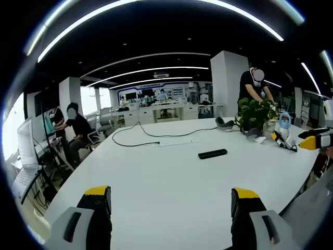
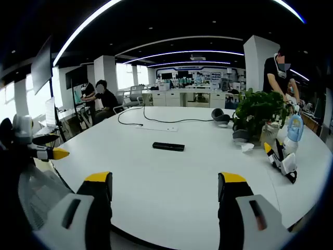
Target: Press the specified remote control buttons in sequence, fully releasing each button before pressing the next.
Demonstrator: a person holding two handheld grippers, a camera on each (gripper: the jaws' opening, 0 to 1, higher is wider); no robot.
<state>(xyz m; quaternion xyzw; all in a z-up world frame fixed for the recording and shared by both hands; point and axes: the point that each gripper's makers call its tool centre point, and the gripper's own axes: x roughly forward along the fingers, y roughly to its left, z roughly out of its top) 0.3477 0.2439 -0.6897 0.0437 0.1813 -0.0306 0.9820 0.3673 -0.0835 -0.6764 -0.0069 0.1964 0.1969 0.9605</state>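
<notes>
A black remote control (image 1: 212,153) lies flat on the white table (image 1: 156,177), well ahead of my left gripper (image 1: 171,200), whose jaws stand wide apart with nothing between them. In the right gripper view the same remote (image 2: 168,146) rests mid-table, far beyond my right gripper (image 2: 164,190), which is also open and empty. The right gripper's yellow-tipped jaw (image 1: 312,141) pokes in at the right edge of the left gripper view. The left gripper (image 2: 49,152) shows at the left edge of the right gripper view.
A potted plant (image 2: 258,111), headphones (image 2: 221,117), a spare gripper (image 2: 281,156) and a blue bottle (image 2: 294,127) stand at the table's right. A black cable (image 2: 151,121) and paper lie at the back. A person (image 2: 278,70) stands behind the plant; others (image 2: 104,96) sit at left.
</notes>
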